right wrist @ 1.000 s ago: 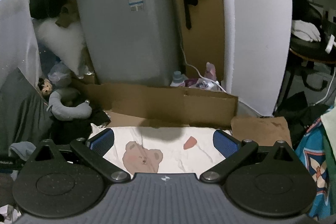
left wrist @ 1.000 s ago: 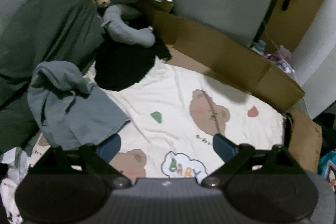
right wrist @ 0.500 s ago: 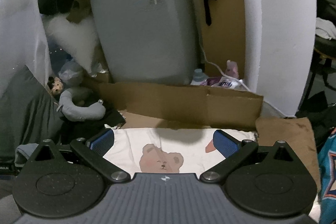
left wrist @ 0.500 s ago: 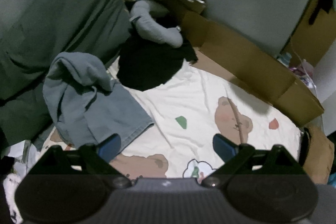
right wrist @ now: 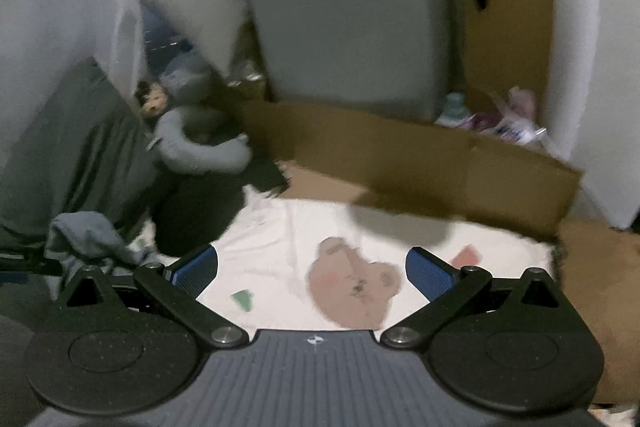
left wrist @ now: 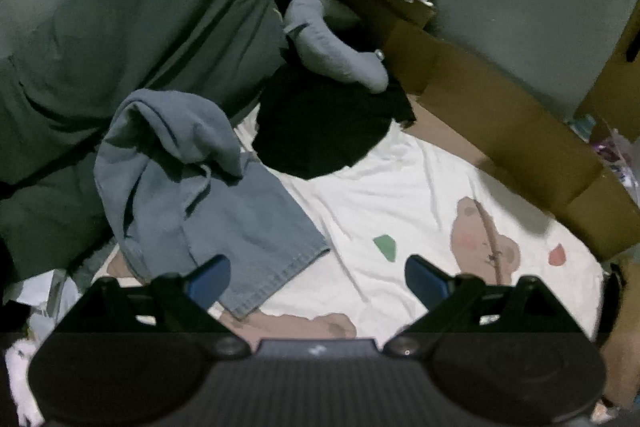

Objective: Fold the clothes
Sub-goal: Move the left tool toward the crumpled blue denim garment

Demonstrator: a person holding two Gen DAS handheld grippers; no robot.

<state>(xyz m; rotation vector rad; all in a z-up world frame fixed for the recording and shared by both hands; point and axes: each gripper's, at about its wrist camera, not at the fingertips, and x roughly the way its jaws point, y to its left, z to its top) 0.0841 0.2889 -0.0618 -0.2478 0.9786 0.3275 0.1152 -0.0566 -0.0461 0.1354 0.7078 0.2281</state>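
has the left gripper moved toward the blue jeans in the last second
Yes. The left gripper has closed in on the blue jeans; against the fixed cardboard wall, they now sit larger and nearer its left finger.

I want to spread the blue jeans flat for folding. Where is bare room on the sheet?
Free: the white sheet between the jeans, the cardboard wall and the printed bear. Crowded: the black cloth and grey plush toy at the far corner.
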